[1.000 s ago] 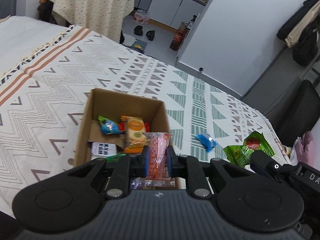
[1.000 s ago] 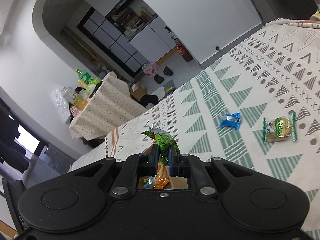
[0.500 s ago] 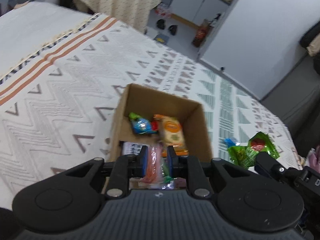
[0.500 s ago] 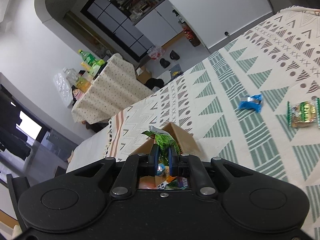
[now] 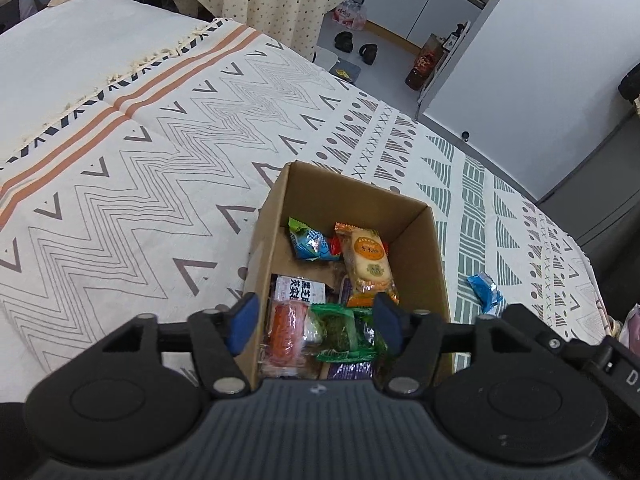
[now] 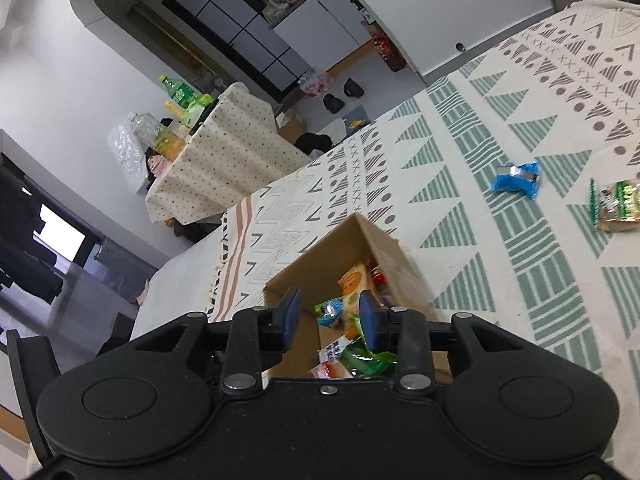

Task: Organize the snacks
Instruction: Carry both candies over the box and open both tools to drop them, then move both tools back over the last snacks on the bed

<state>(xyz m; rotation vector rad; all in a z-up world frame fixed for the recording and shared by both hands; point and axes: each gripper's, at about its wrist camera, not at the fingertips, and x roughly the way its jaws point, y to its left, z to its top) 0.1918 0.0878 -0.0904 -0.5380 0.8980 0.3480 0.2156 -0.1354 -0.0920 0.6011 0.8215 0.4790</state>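
Observation:
An open cardboard box (image 5: 436, 240) (image 6: 384, 240) sits on the patterned bedspread and holds several wrapped snacks. My left gripper (image 5: 314, 324) hangs open just over its near end, above a red-orange packet (image 5: 286, 330) and a green packet (image 5: 344, 332) lying in the box. An orange biscuit pack (image 5: 366, 260) and a blue-green snack (image 5: 310, 240) lie further in. My right gripper (image 6: 329, 322) is open over the box too, nothing between its fingers. A blue packet (image 5: 486, 286) (image 6: 516, 178) and a green-edged cake pack (image 6: 616, 206) lie loose on the spread.
The bedspread (image 5: 160, 160) stretches left and beyond the box. A table under a dotted cloth (image 6: 216, 160) with bottles stands past the bed. White cabinets (image 5: 412, 4), shoes on the floor and a white door lie beyond. The right gripper's body (image 5: 560, 344) sits close beside the box.
Both grippers opened over the box. The red-orange packet left the left gripper and the green packet left the right one; both now lie in the box.

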